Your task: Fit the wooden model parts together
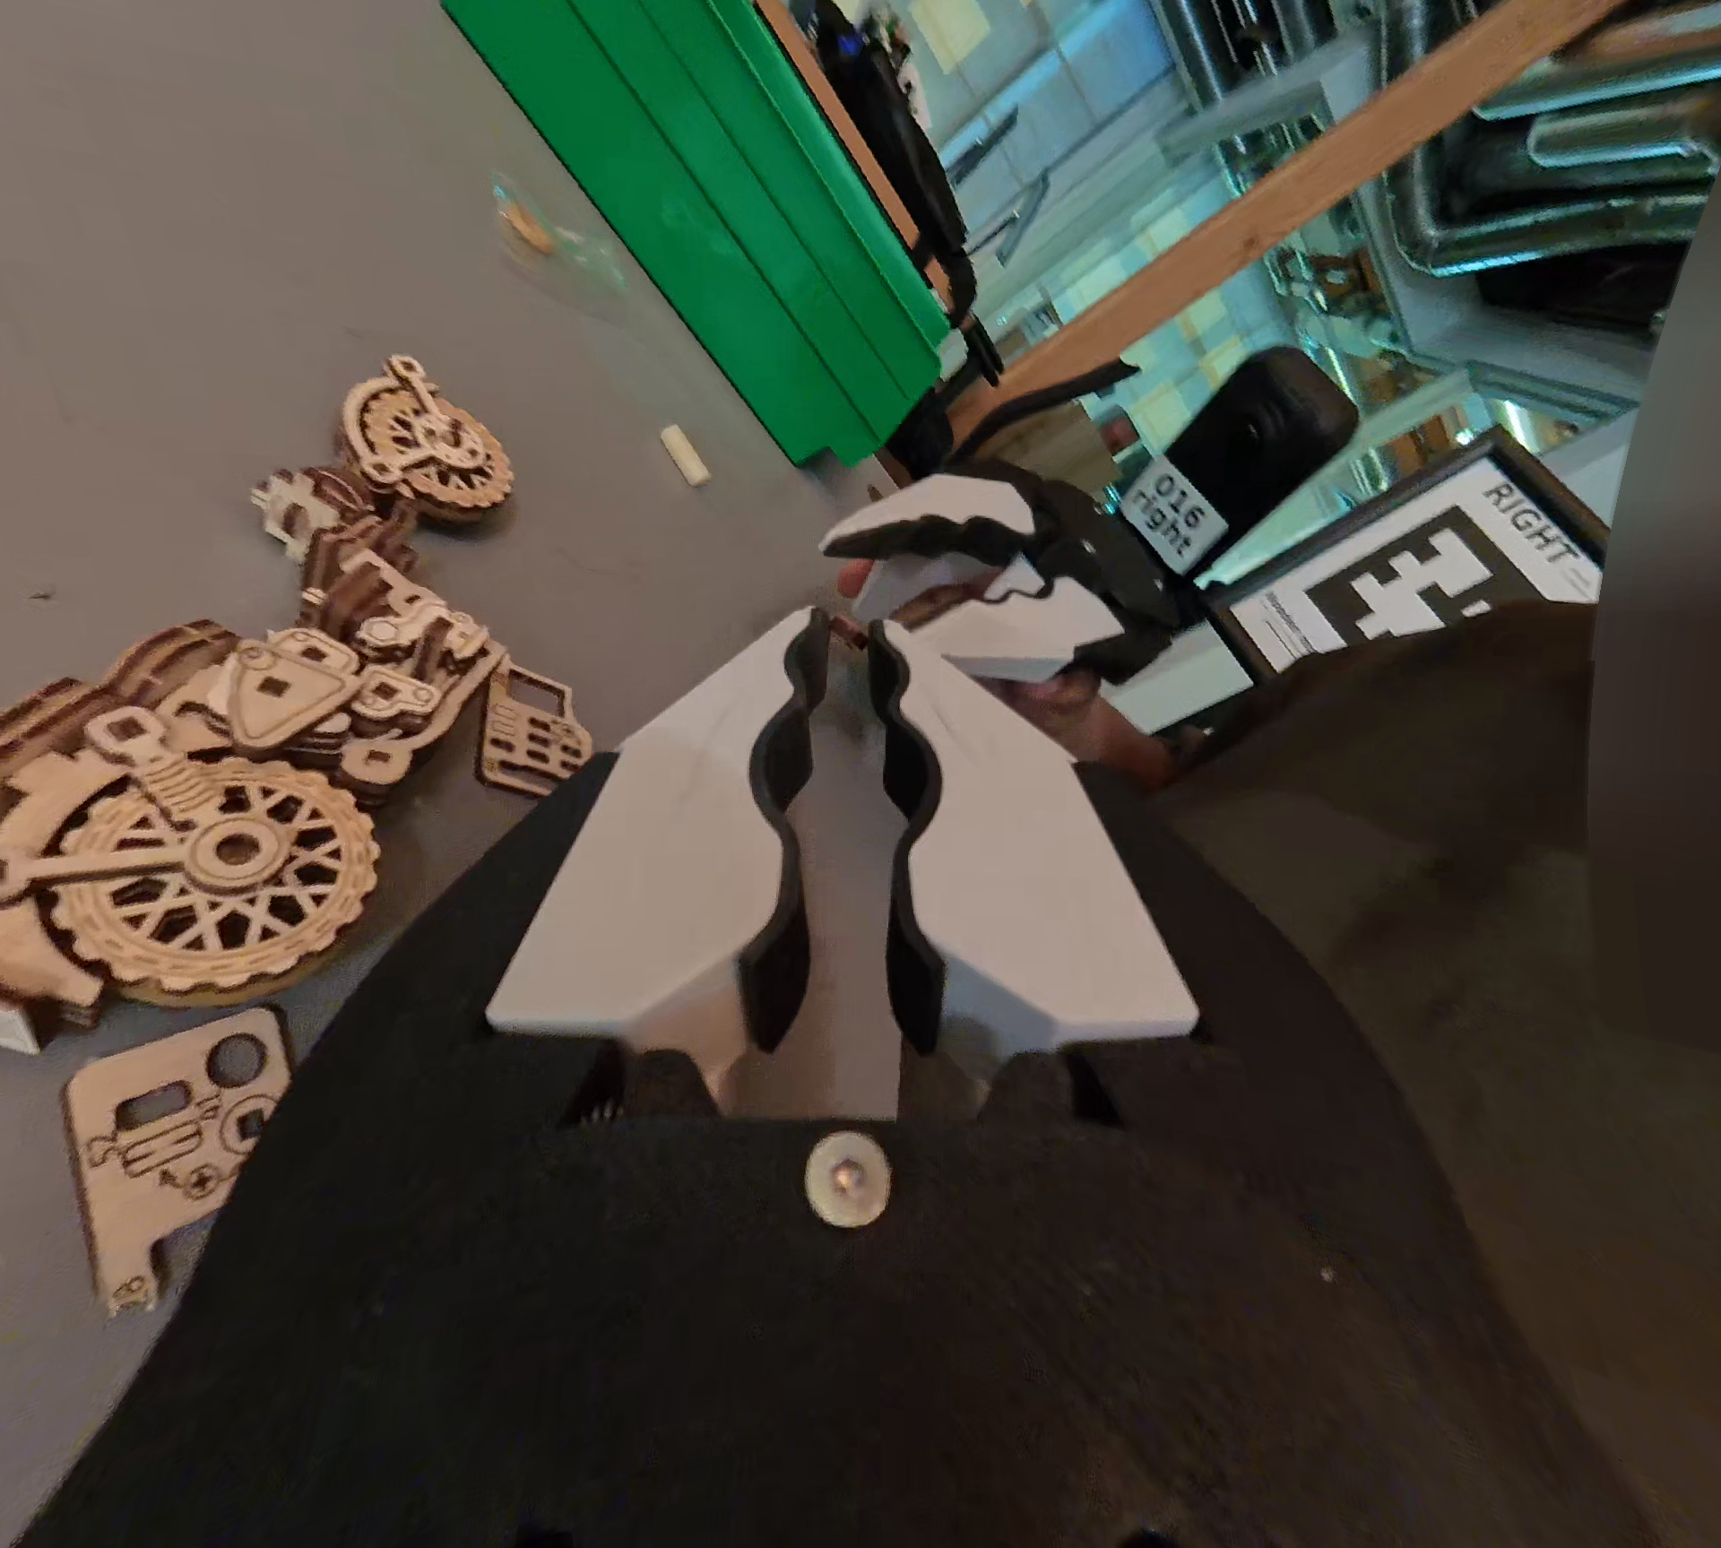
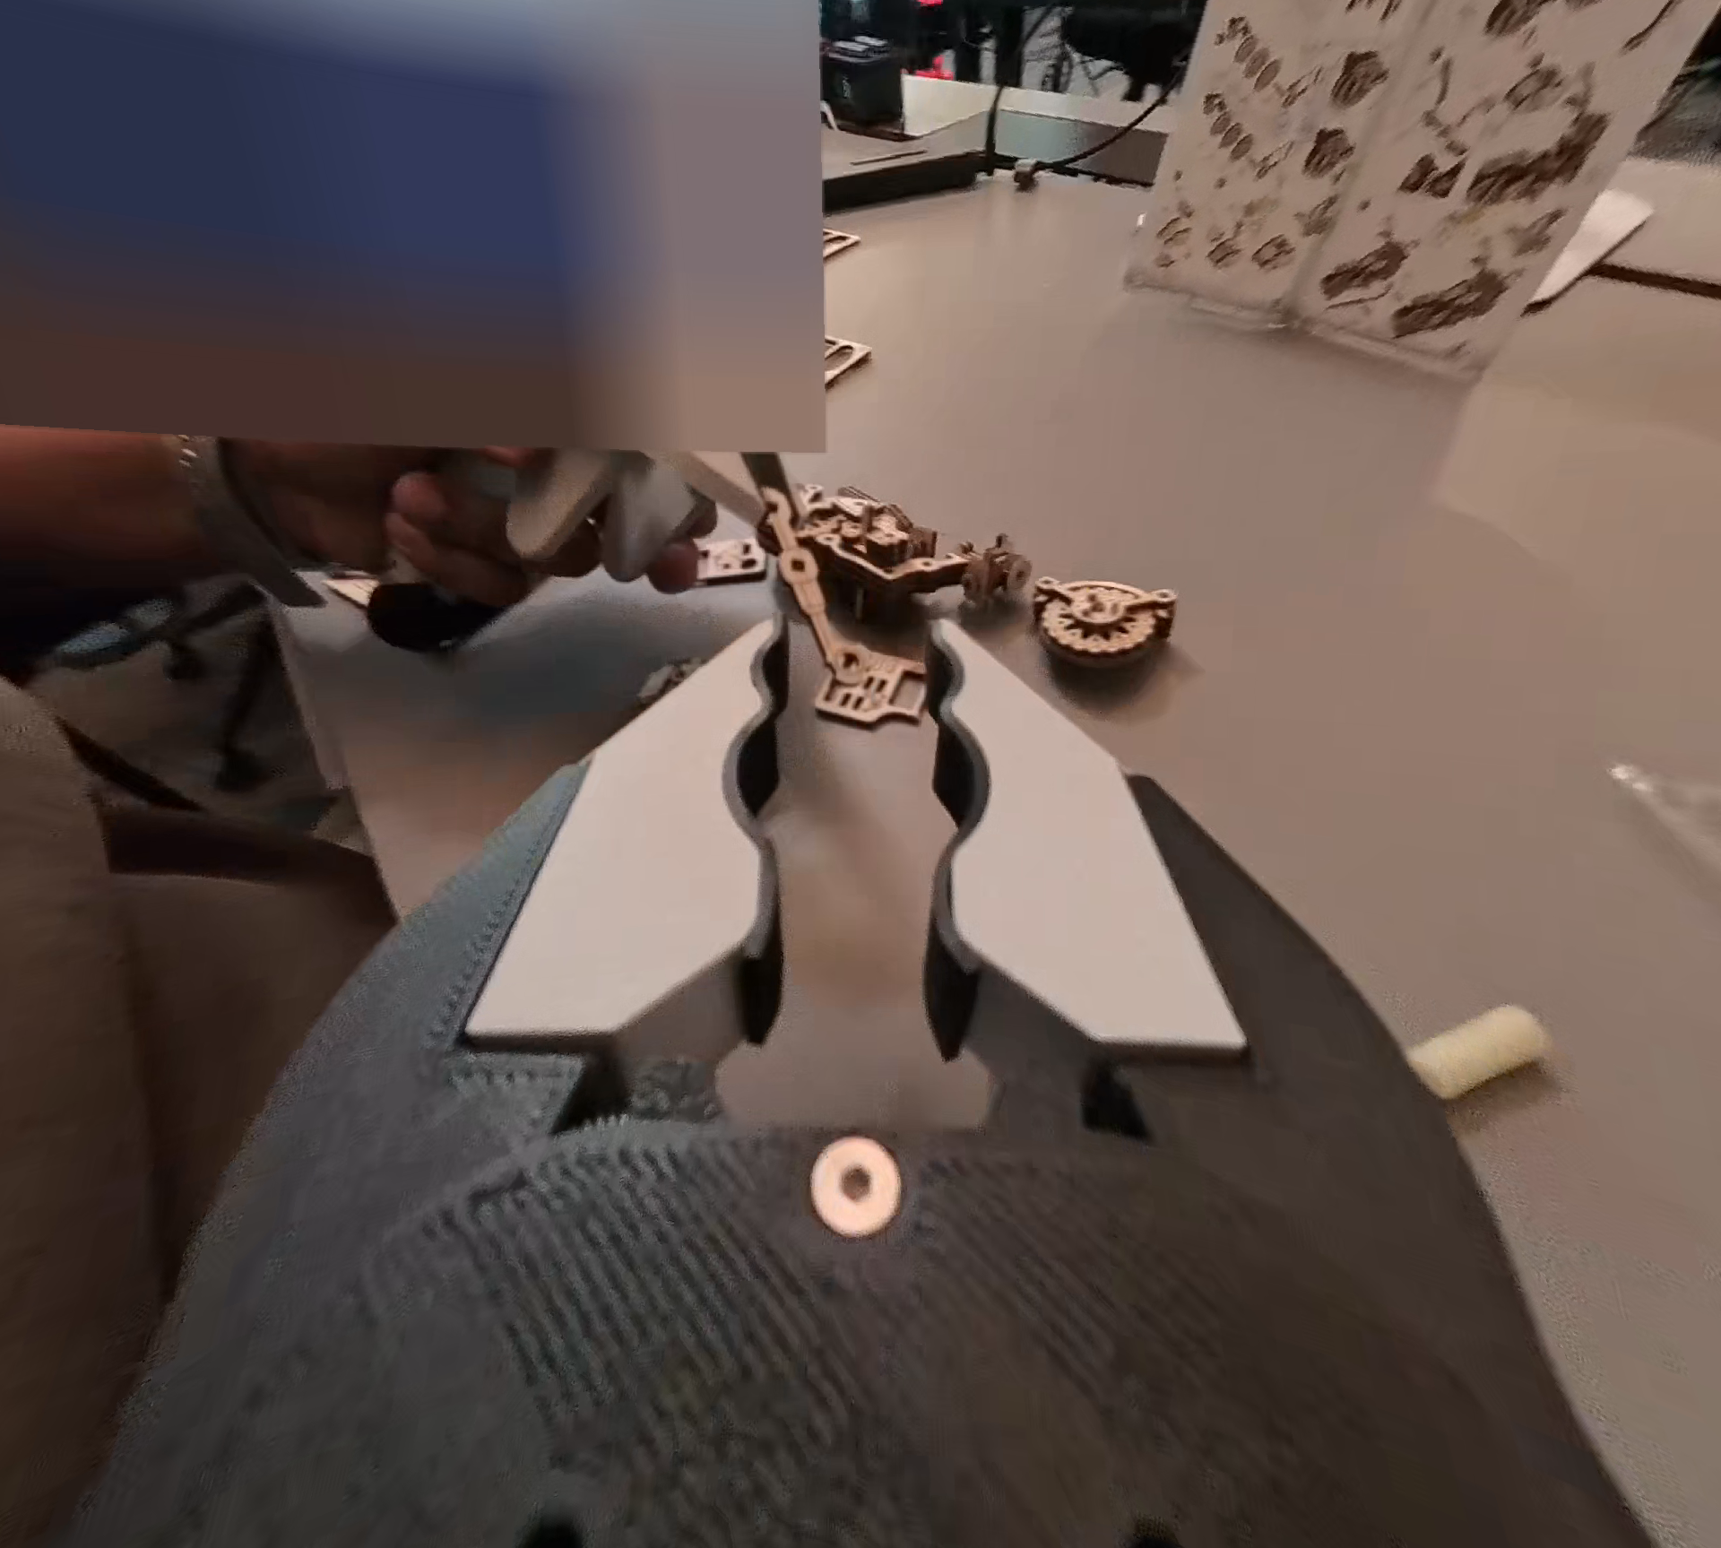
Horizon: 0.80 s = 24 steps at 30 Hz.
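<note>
Left wrist view: the left gripper point(image 1: 849, 628) is pinching a small, mostly hidden part at its nearly closed tips; the model point(image 1: 214, 777) is lying to its left. The right gripper point(image 1: 941, 591) is hovering just beyond.

Right wrist view: the right gripper point(image 2: 855, 646) is gaping open, empty, over a wooden strip point(image 2: 819, 609). Align the slot before pressing; approach slowly.

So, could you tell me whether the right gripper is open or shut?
Open: the right gripper shows a clear gap between its jaws, with nothing held there.
</note>
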Tool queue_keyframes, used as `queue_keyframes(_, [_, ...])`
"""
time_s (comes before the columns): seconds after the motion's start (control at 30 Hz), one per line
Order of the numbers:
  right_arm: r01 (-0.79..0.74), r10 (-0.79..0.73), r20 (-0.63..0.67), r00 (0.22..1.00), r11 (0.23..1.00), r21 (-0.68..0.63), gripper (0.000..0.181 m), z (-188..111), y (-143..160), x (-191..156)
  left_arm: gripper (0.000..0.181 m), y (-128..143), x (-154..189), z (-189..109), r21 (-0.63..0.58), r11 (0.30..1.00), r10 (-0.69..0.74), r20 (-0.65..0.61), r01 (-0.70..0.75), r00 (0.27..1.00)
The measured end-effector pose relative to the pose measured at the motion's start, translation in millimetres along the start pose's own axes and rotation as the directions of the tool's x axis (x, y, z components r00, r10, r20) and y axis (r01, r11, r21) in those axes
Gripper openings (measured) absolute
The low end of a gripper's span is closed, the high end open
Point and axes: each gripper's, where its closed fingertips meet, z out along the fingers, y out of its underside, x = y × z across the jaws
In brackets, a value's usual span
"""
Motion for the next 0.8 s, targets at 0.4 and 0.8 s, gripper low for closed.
queue_keyframes(0.4, [-0.029,0.025,0.175,0.984,0.999,0.016,0.019,-2,-1,-24,0.005,12,16,0,-0.084,0.996,-0.032,-0.155,0.019,0.987])
queue_keyframes(0.8, [-0.024,0.022,0.216,0.976,1.0,0.007,0.005,-1,1,-33,0.005,18,19,2,-0.113,0.994,-0.028,-0.183,0.007,0.983])
